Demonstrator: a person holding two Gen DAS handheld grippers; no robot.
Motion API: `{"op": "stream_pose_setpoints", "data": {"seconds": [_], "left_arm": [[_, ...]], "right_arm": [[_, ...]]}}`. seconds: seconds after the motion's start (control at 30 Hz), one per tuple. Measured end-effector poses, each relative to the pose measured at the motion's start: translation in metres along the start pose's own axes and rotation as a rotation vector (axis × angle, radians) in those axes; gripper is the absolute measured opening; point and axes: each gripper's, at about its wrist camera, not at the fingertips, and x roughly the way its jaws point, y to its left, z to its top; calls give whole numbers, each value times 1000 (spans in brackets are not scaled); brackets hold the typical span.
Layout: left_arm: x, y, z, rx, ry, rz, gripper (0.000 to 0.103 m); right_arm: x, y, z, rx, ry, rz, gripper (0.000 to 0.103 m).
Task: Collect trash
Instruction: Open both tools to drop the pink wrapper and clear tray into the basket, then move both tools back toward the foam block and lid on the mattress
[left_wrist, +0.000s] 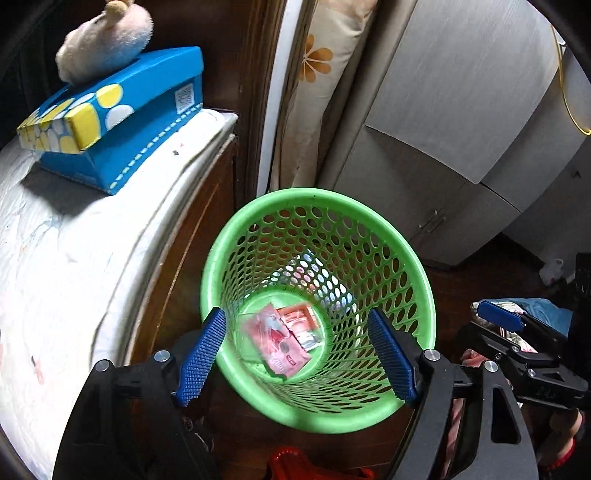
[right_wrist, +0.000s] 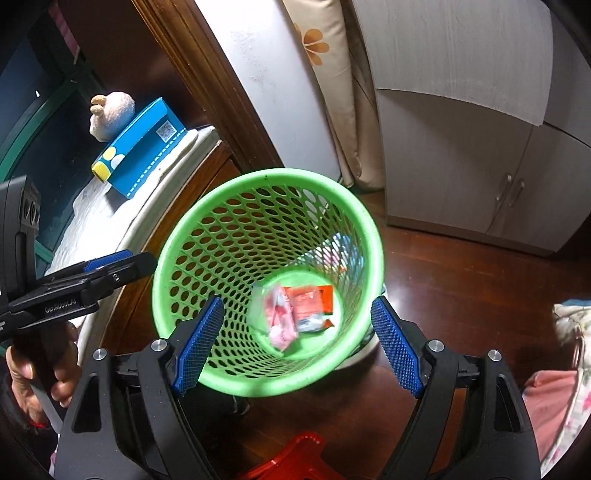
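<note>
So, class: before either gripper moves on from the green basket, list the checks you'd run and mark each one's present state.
1. Left gripper jaws apart, nothing held: ok.
2. Right gripper jaws apart, nothing held: ok.
3. Pink wrapper in the green basket: ok.
4. Orange packet lying on the basket floor: ok.
5. Basket upright on the floor: ok.
6. More trash left to collect: cannot tell.

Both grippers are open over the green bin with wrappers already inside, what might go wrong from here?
1. The green bin is light mesh; a bump from the left gripper or right gripper might tip it.
2. The pink wrapper looks blurred, perhaps still falling; it may settle unevenly.
3. Small scraps could slip through the holes.
</note>
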Motion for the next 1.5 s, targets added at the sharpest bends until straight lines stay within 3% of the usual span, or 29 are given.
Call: {"op": "stream_pose_setpoints", "data": {"seconds": [0.4,1.2,1.5], "left_arm": [[-72,56,-38,-122,-95,64,76],[-231,202,-151,-468,-293,352,76],[-279,271,-191,-621,-336,433,83]], "right_arm": [[-3,60,1,-95,-6,88,82],[7,239,-17,-405,47,300,82],[9,294,-26,-487,65,366,82]]}}
